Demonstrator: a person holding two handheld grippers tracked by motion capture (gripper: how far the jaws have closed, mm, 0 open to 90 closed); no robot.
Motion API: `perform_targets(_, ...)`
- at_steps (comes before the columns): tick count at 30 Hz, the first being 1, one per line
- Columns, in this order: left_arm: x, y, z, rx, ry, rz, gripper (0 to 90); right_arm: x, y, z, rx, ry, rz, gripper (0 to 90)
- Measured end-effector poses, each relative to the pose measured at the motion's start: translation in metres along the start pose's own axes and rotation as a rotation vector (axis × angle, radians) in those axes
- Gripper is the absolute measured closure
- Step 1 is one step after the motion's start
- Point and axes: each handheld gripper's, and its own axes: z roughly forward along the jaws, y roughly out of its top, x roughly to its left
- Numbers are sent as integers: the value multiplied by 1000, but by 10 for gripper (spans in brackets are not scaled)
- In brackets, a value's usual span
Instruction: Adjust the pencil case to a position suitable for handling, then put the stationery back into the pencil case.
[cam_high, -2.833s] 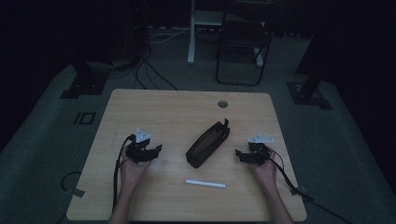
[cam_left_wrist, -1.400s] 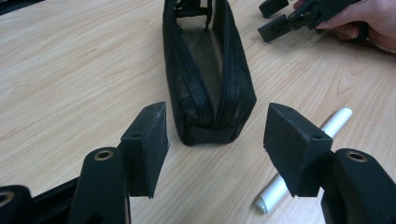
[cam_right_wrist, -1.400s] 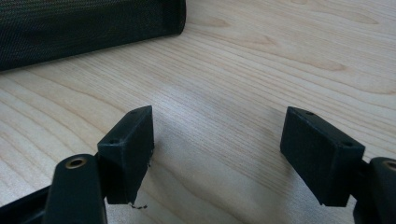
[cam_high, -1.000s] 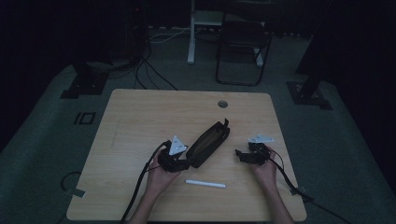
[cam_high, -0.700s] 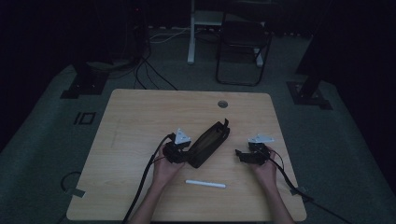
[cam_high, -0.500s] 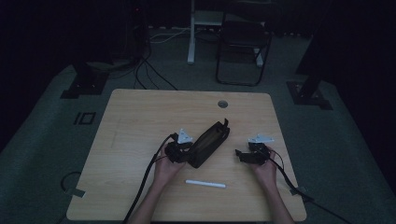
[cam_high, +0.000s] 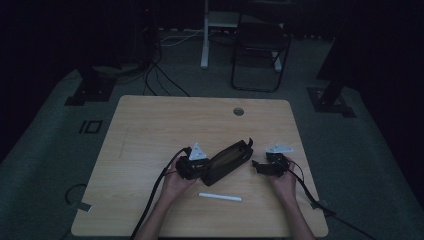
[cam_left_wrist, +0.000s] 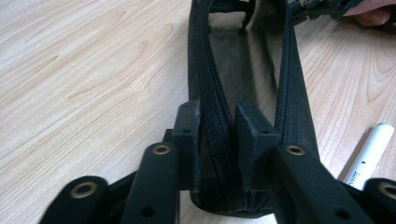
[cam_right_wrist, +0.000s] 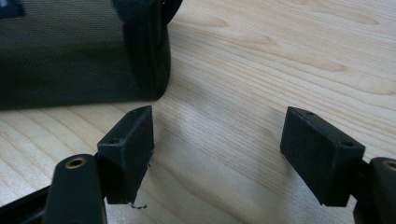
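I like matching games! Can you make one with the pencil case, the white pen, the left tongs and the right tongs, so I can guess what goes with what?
Things:
1. pencil case
2. white pen
3. left tongs
4. right tongs

States:
A. open, holding nothing
B. unzipped, lying slantwise on the table
C. pinching one zipper edge
D. lying flat near the table's front edge

Pairs: 1-B, 2-D, 3-C, 4-A

The left claw (cam_left_wrist: 217, 140) has been moved from the left part of the counter (cam_high: 150, 125) rightward to the near end of the black pouch (cam_high: 229, 161). One zipper edge of the pouch is now pinched between its jaws.
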Motion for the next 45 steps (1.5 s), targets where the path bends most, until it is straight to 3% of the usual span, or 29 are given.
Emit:
perform_targets(9,0,-1,-11,-35,18,-24,512,0,0,0,0,0,0,258)
perform_targets(24,1,-6,-39,-101,62,-52,455,0,0,0,1,0,0,258)
perform_targets(31,-3,-14,-46,-117,50,-66,454,0,0,0,1,0,-1,257)
perform_targets(45,-17,-30,-59,-145,3,-37,438,0,0,0,2,4,-4,248)
